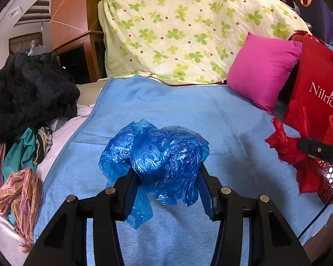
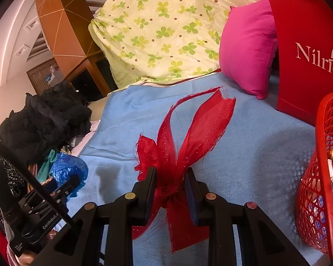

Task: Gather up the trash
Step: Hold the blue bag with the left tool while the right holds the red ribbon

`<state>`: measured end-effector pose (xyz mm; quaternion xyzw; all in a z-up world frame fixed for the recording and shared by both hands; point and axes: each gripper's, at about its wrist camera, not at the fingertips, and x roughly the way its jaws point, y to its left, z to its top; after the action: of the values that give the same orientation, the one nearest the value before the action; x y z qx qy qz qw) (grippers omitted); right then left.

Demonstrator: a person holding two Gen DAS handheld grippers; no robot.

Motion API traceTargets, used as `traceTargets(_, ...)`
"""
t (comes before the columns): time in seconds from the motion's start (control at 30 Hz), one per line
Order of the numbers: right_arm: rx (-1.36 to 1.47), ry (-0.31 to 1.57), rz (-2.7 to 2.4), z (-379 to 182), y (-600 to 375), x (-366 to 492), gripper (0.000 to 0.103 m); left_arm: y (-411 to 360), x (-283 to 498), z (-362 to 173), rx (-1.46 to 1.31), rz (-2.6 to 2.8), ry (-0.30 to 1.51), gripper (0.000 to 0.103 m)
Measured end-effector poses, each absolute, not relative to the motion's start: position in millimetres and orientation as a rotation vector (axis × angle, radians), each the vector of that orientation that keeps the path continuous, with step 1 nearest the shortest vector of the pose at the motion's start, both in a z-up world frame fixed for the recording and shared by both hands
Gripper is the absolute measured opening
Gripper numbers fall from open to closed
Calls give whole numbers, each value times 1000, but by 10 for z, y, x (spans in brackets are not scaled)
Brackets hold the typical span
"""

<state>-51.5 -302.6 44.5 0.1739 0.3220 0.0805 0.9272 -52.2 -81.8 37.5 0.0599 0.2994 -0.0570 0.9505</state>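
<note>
A crumpled blue plastic bag (image 1: 157,157) hangs above the light blue blanket (image 1: 222,115), pinched between the fingers of my left gripper (image 1: 165,173), which is shut on it. In the right wrist view a frayed red fabric scrap (image 2: 177,153) with long pointed strips is clamped in my right gripper (image 2: 171,177). The same red fabric scrap (image 1: 286,148) shows at the right edge of the left wrist view, and the blue plastic bag (image 2: 68,168) shows at the lower left of the right wrist view, with the left gripper's black body below it. A red mesh basket (image 2: 322,177) stands at the right.
A red paper bag (image 2: 304,51) stands behind the basket, beside a pink pillow (image 1: 262,68). A clover-print quilt (image 1: 184,26) is heaped at the back. Black and coloured clothes (image 1: 28,97) are piled along the left edge of the bed.
</note>
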Motion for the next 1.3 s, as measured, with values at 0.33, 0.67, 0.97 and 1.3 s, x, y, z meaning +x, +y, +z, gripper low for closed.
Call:
traceTargets(0.33, 351, 671, 165, 460, -3076, -550, 28, -991, -573, 356, 159, -151, 606, 52)
traceTargets(0.67, 348, 672, 152, 461, -3186, -577, 28, -1086, -589, 332, 189, -165, 614, 52)
traceTargets(0.97, 348, 676, 149, 468, -3199, -582, 28, -1125, -599, 331, 198, -171, 615, 52)
traceTargets(1.3, 345, 672, 150, 480, -3207, -579, 28, -1127, -601, 331, 203, -174, 613, 52)
